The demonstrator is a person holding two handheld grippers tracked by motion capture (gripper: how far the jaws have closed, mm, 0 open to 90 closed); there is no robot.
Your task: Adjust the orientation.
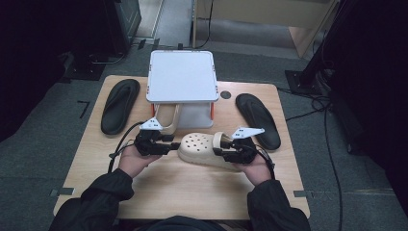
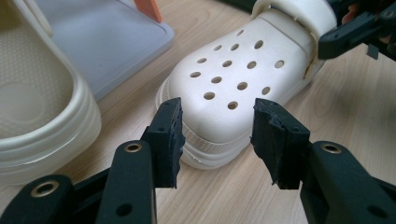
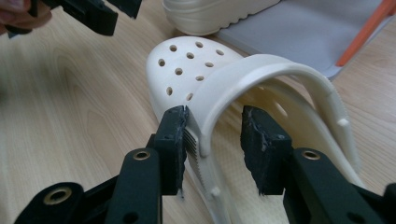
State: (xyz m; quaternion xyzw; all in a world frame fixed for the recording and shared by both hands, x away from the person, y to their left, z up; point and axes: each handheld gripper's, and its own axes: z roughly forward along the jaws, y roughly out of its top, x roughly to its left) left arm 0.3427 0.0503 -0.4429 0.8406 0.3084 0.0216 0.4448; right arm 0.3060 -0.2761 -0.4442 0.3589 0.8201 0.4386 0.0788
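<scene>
Clogs number two: one cream clog (image 1: 204, 148) lies before the white stand (image 1: 181, 77), between left gripper (image 1: 169, 144) and right gripper (image 1: 219, 151), both spread; second clog (image 1: 166, 118) beneath the stand; two black insoles (image 1: 119, 106) flank it

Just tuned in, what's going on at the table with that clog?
A person works a cream clog on the wooden table with two hand-held tools. The left claw stands open around its toe. The right claw is open at the heel strap, which passes between its jaws. A second clog sits under the white stand, and two black insoles lie either side.
</scene>
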